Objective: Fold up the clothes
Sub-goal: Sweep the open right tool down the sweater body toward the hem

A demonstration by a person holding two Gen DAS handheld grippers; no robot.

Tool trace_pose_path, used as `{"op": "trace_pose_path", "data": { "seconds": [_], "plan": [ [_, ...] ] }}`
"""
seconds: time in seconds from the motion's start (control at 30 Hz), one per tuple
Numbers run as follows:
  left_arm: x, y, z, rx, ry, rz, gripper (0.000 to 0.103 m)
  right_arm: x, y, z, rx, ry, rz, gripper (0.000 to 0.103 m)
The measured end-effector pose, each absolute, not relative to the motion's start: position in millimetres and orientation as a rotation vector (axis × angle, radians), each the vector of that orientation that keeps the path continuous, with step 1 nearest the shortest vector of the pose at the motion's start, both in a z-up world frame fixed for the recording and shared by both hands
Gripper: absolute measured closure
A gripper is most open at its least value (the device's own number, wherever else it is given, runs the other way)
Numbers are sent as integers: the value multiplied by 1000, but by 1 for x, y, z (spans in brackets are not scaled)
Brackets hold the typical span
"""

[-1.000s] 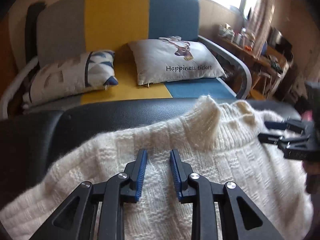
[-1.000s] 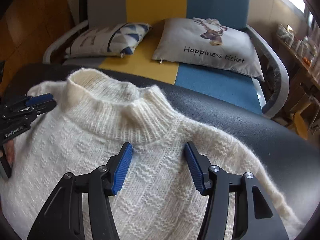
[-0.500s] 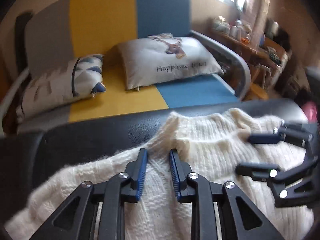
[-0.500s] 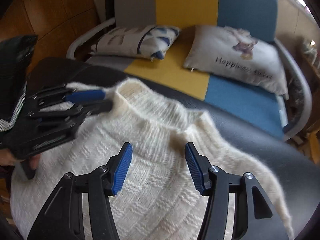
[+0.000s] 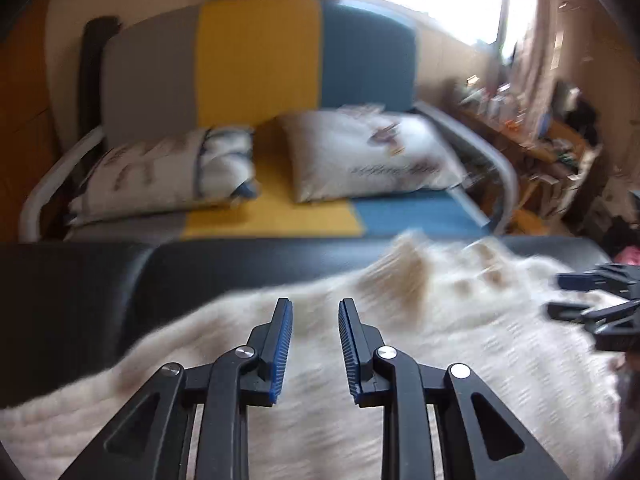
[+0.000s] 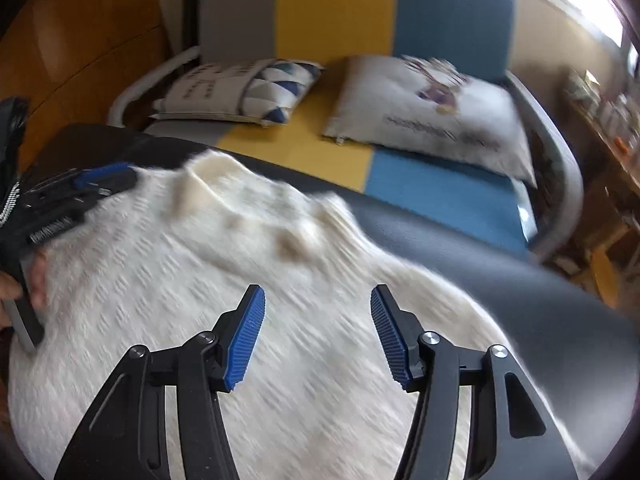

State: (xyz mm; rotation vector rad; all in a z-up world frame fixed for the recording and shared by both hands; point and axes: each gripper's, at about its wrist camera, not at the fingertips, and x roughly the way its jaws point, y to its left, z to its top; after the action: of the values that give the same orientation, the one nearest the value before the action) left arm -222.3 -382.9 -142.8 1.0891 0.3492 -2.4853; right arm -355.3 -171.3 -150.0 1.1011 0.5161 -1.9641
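A cream knitted sweater [image 6: 256, 320] is lying spread flat on a black padded surface [image 6: 500, 280], filling the near part of both wrist views. Its ribbed collar [image 6: 208, 184] is pointing away from the person, toward a grey, yellow and blue sofa [image 6: 332, 16] just behind the black surface, so the body of the garment is running lengthwise from the collar back toward the cameras. One sleeve [image 6: 472, 312] is trailing out to the right along the black surface. The left gripper [image 5: 315, 312] is hovering over the shoulder area left of the collar, its blue-padded jaws standing a narrow gap apart with nothing between them, only knit showing below. The right gripper [image 6: 318, 294] is hanging above the chest of the sweater, its jaws standing wide apart and empty. In the right wrist view the left gripper [image 6: 108, 180] is showing at the left edge near the collar, with a hand [image 6: 24, 288] behind it. Two pillows are resting on the sofa seat: a patterned pillow [image 6: 240, 90] on the left and a grey printed pillow [image 6: 432, 112] on the right. Both views are blurred.
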Motion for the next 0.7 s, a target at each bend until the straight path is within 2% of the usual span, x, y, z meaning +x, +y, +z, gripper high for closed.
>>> {"op": "trace_pose_path", "data": {
  "seconds": [0.07,0.23,0.5,0.7],
  "plan": [
    [-220,-396,-158,1148,416,-2438,79,-364,-155,-166,1177,541,-2004,44],
    [-210,-396,-145,1118,478,-2426,79,-365,-133,-168,1197,462,-2047,43],
    [-155,-339,-126,1054,434,-2484,79,-310,-87,-146,1164,400,-2026,43],
    [-147,-320,-158,1175,310,-2433,79,-277,-59,-176,1229,431,-2043,43]
  ]
}}
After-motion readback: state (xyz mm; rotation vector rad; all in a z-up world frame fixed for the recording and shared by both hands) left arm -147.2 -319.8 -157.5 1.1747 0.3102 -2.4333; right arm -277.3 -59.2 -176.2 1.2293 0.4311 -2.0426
